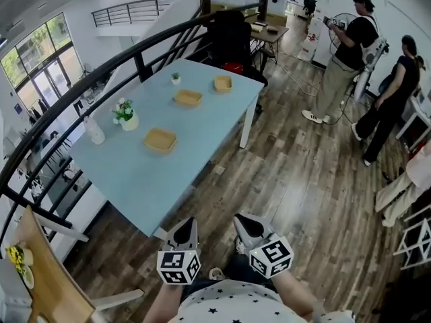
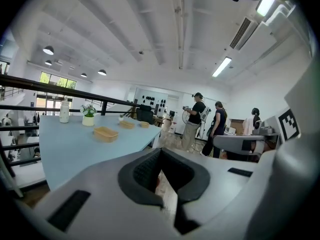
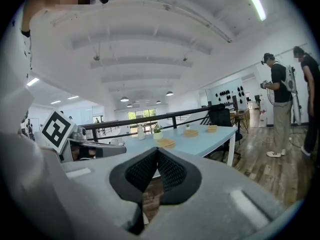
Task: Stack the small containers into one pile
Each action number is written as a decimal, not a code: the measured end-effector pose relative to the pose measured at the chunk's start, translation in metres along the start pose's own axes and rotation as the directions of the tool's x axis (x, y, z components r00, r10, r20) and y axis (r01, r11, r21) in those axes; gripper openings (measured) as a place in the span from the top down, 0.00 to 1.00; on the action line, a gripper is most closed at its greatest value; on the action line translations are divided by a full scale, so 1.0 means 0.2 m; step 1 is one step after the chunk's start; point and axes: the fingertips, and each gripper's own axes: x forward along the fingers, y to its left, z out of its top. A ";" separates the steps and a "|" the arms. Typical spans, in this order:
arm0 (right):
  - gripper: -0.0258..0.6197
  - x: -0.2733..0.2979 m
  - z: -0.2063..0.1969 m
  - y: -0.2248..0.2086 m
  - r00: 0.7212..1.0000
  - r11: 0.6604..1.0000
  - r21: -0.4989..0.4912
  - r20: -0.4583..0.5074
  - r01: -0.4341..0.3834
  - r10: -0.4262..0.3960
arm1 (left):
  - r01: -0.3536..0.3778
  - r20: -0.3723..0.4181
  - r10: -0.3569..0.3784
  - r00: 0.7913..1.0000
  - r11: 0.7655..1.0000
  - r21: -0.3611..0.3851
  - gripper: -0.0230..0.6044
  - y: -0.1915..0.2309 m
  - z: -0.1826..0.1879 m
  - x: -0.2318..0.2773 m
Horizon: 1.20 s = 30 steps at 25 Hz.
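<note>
Three tan pieces lie apart along the pale blue bench (image 1: 135, 173), none stacked: near container (image 1: 160, 140) about mid-bench, middle container (image 1: 188, 97) farther on, far container (image 1: 223, 83) close to the far end. All sit upright with the open side up.

Flowerpot (image 1: 125, 116) stands left of the near container, toward the railing (image 1: 101, 66). Bottle (image 1: 94, 130) is just beyond it at the bench edge. Small plant (image 1: 176, 78) is near the far end, left of the middle and far containers.

Left hand-held gripper (image 1: 187, 224) and right hand-held gripper (image 1: 244, 222) hang side by side at the bottom of the head view. Both are off the bench, over the wood floor (image 1: 296, 180), close to the person's torso and well apart from every container.

Left gripper view: jaws clenched, tips meeting, nothing held. A sliver of floor shows in the hollow behind the tips.

Right gripper view: same, tips pressed together and empty, with the bench and containers in the distance beyond.

Two people (image 1: 347, 59) stand on the floor at far right, away from the bench.
</note>
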 end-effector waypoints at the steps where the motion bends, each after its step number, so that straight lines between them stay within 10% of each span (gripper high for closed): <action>1: 0.95 0.01 0.00 -0.01 1.000 1.000 0.001 0.002 -0.004 0.004 | -0.002 -0.003 0.002 1.000 1.000 -0.002 0.96 0.00 0.00 0.02; 30: 0.95 0.84 0.41 -0.93 0.986 0.985 -0.051 -0.006 -0.167 0.167 | -0.126 0.031 0.126 0.992 0.992 -0.022 0.96 0.15 0.45 1.13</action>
